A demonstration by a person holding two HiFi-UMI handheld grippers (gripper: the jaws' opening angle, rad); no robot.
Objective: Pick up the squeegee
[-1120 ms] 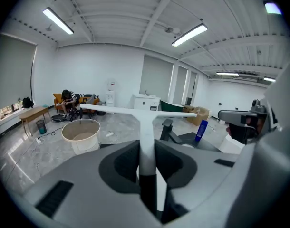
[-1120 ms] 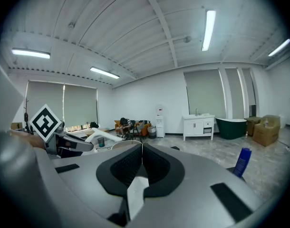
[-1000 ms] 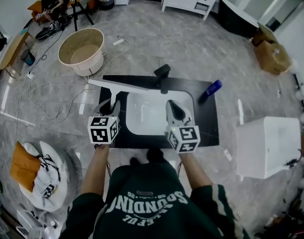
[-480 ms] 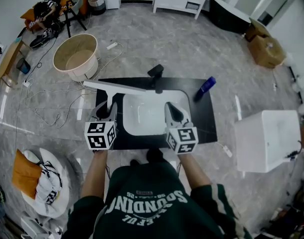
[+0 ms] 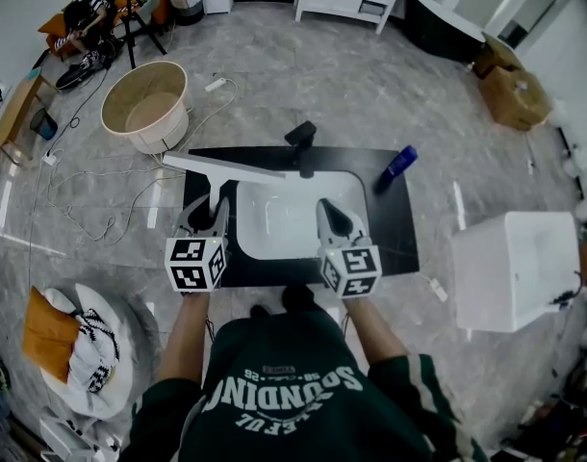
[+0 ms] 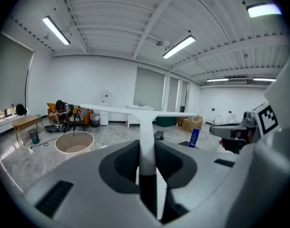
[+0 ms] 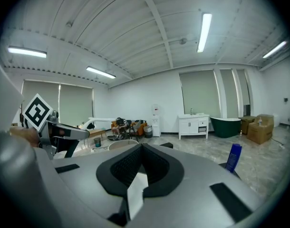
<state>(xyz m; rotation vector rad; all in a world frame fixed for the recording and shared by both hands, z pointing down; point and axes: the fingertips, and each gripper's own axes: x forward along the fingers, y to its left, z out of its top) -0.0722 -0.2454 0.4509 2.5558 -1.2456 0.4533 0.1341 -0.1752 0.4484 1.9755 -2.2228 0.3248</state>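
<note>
My left gripper [image 5: 213,212] stays clamped on the squeegee [image 5: 226,167] handle. I've raised it slightly, so it now hangs over the counter's [image 5: 401,229] left edge, seemingly lifted clear. My right gripper [image 5: 334,212] idles, jaws together, empty.

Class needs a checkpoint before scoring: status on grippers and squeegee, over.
Left gripper shut on white T-shaped squeegee, blade up off black counter. Right gripper shut, empty, over white sink. Nothing in the way.
</note>
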